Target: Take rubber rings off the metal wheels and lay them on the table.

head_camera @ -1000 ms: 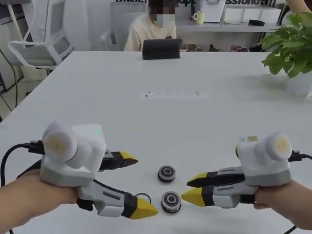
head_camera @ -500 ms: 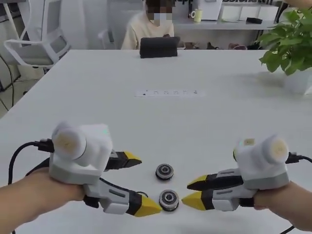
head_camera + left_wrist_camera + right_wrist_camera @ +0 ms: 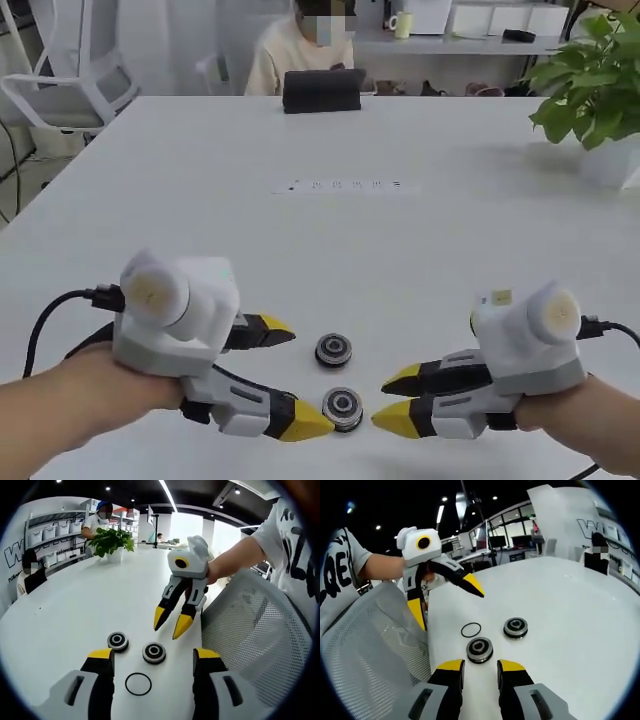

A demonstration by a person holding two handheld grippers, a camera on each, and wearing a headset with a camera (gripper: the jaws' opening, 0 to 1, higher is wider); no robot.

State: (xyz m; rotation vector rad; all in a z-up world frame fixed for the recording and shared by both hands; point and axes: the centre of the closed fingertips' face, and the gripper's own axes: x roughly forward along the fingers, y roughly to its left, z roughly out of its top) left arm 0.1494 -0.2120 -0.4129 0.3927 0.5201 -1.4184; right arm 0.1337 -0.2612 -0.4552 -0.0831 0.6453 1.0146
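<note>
two small round metal wheels with dark outer bands are seen lying flat and close together on the white table (image 3: pixel 420 260); the nearer wheel (image 3: pixel 343 408) sits between the yellow tips of the two grippers, and the farther wheel (image 3: pixel 333 349) lies just beyond it, apart from it; a thin black rubber ring (image 3: pixel 138 684) is laid flat on the table just beside the nearer wheel, not touching it, and is framed by the left gripper's own jaws in the left gripper view; the left gripper (image 3: pixel 303 380) is held spread wide with nothing grasped; the right gripper (image 3: pixel 385 400) is held with its jaws parted by a narrower gap, also released, its tips pointed at the nearer wheel from close by without touching; a green potted plant (image 3: pixel 590 80) is placed at the table's far right.
</note>
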